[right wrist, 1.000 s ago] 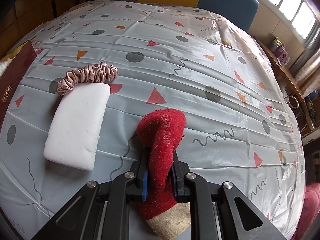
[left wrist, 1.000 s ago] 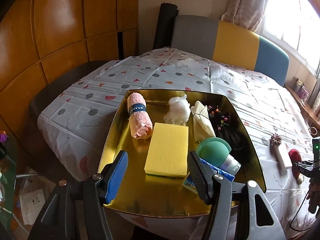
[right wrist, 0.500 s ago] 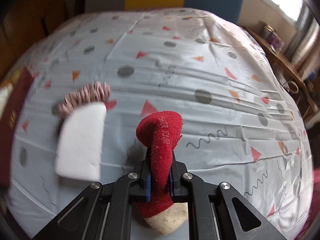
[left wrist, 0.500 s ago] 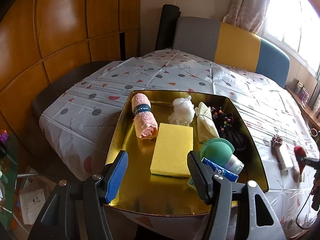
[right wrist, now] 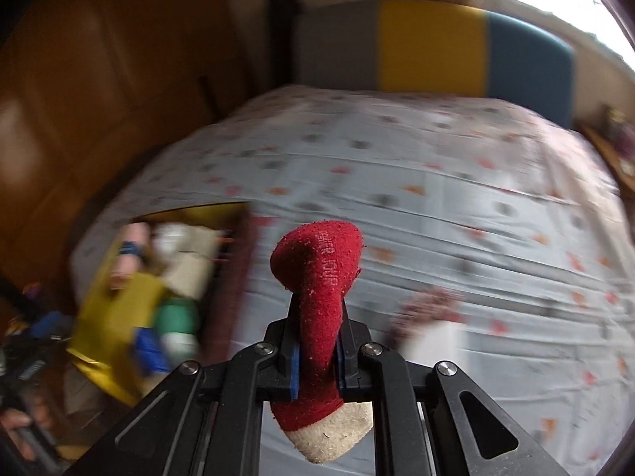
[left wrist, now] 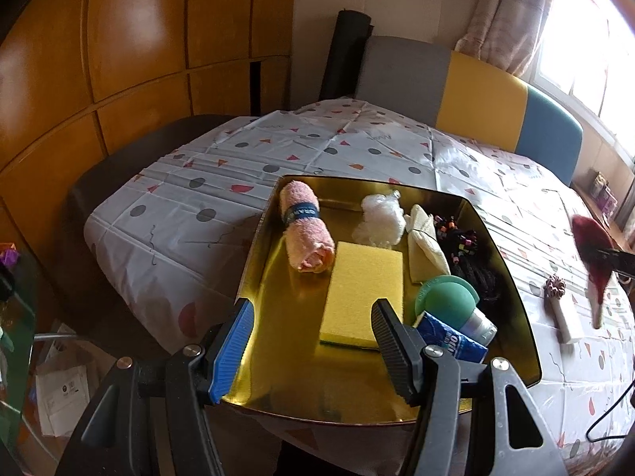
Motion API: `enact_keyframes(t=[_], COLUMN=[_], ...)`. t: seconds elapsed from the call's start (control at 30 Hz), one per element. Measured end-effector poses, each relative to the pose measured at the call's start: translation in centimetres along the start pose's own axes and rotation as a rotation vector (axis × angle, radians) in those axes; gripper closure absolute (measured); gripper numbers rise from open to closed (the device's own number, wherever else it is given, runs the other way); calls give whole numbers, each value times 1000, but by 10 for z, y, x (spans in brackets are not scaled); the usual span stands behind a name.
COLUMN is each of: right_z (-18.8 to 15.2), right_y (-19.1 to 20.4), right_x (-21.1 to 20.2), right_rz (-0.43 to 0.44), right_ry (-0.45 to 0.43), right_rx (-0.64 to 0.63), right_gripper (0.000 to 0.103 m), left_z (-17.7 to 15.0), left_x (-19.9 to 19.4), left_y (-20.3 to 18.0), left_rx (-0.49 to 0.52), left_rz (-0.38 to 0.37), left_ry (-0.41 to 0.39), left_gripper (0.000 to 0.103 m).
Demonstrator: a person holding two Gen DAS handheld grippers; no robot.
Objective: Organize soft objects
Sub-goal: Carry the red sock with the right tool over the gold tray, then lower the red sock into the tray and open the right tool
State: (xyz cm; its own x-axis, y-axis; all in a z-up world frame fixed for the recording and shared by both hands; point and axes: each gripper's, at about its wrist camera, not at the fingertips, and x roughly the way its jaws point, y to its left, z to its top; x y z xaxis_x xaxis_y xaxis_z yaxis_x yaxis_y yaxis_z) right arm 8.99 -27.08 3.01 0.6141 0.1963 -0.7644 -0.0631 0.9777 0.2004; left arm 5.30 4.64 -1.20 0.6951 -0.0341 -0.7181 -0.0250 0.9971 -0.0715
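Note:
My right gripper is shut on a red sock with a cream toe, held in the air above the patterned tablecloth. From the left wrist view that sock hangs at the far right. A gold tray holds a rolled pink towel, a yellow sponge, a white mesh puff, a cream cloth, dark beaded hair ties, a green-capped bottle and a blue packet. My left gripper hovers open over the tray's near edge, holding nothing.
A white sponge block and a pink scrunchie lie on the cloth right of the tray. A grey, yellow and blue sofa back stands beyond the table. Wooden panels line the left wall. Papers lie on the floor.
My right gripper has lifted the red sock off the tablecloth and swung left, bringing the gold tray into its blurred view. The left gripper has barely moved.

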Motion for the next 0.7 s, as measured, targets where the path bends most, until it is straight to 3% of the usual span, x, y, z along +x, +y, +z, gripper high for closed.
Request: enact_keyframes(t=[0.1, 0.23, 0.37, 0.5, 0.7], right_z=[9, 15, 17, 18, 9], right_y=[50, 104, 145, 158, 170], right_x=[16, 42, 79, 120, 152], right_rz=[120, 215, 248, 273, 192], right_ry=[18, 60, 123, 197, 241], right_rx=[-29, -50, -46, 23, -1], right_gripper=[91, 91, 90, 90, 80], left_z=[1, 2, 0, -1, -3], left_x=[-1, -1, 0, 3, 5], left_y=[7, 19, 27, 32, 37], left_rx=[-16, -42, -60, -74, -78], left_rz=[11, 24, 31, 34, 43], left_ry=[-6, -6, 0, 12, 15], left_gripper=[41, 41, 41, 41, 41])
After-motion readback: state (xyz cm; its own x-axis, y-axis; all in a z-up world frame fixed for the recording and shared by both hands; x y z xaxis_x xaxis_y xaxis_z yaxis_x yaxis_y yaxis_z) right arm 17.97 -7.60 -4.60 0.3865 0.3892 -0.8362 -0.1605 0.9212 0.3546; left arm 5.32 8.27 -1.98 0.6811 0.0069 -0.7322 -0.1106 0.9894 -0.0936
